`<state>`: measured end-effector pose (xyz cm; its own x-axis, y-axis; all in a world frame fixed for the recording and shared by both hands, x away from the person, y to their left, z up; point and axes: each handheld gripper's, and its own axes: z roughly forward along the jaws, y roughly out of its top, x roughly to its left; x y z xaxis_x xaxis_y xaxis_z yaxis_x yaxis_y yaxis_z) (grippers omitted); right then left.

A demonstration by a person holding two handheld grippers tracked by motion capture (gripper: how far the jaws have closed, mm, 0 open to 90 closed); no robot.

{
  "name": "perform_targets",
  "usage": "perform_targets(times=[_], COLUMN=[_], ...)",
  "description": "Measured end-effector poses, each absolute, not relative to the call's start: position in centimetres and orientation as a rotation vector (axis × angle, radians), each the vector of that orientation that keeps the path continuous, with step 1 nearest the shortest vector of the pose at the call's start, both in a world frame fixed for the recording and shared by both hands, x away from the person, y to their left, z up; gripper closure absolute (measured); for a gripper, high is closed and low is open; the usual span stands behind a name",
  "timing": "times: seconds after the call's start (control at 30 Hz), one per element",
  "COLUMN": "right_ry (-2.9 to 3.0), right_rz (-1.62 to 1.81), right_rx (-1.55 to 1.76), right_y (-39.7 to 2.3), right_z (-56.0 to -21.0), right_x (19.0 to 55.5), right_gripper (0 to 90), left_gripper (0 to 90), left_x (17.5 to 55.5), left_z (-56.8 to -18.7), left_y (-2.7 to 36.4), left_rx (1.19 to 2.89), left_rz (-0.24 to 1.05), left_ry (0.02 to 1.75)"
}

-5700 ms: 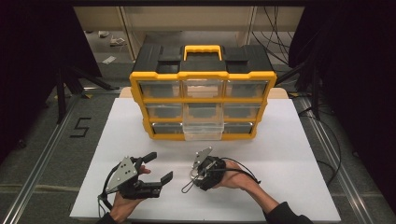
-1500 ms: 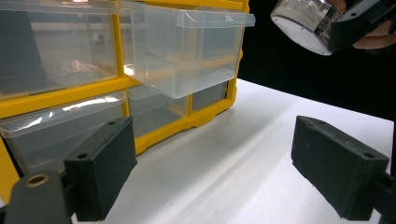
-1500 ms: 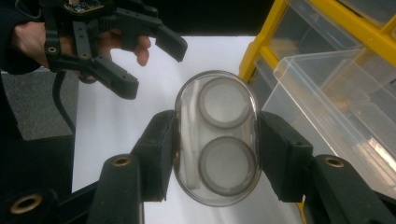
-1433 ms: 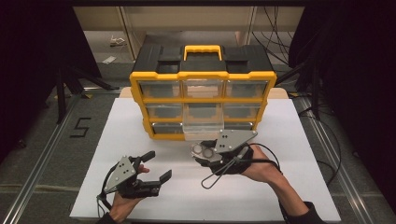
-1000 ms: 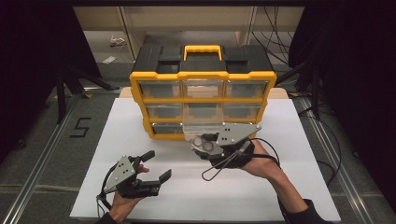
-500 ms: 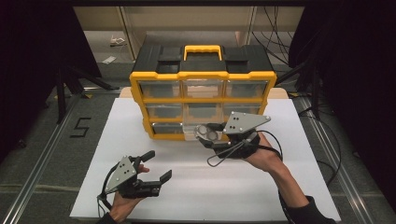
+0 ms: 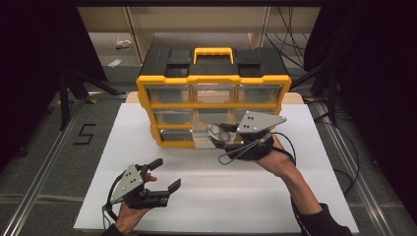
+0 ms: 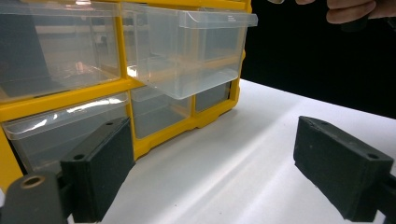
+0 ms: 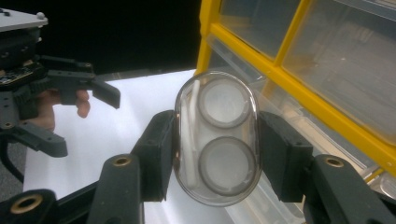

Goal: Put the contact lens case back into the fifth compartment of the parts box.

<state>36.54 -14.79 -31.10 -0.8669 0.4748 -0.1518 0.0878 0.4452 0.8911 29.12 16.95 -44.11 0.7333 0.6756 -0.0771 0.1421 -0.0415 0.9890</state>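
Note:
A yellow-and-black drawer organizer stands at the back of the white board. Its bottom middle clear drawer is pulled out; it also shows in the left gripper view. My right gripper is shut on a clear oval case with two round wells and holds it right at that drawer's front. In the right gripper view both pads press the sides of the case. My left gripper rests open near the board's front left, with nothing between its jaws.
The white board lies on a grey floor-like surface with metal rails at both sides. Dark stands and cables surround the back and right. The organizer's other drawers look shut.
The right gripper has carried the case from the front middle of the board up and back to the pulled-out drawer. The left gripper has stayed where it was.

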Motion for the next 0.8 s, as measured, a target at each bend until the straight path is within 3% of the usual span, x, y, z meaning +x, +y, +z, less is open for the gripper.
perform_targets(times=[0.8], right_ry=[2.257], right_rz=[1.403], right_rx=[0.578], right_y=[-14.9], right_z=[-31.2], right_x=[38.5], right_gripper=[49.5], left_gripper=[12.1], left_x=[29.1], left_z=[-44.1], left_y=[16.9], left_rx=[1.582], left_rz=[0.49], left_ry=[0.68])
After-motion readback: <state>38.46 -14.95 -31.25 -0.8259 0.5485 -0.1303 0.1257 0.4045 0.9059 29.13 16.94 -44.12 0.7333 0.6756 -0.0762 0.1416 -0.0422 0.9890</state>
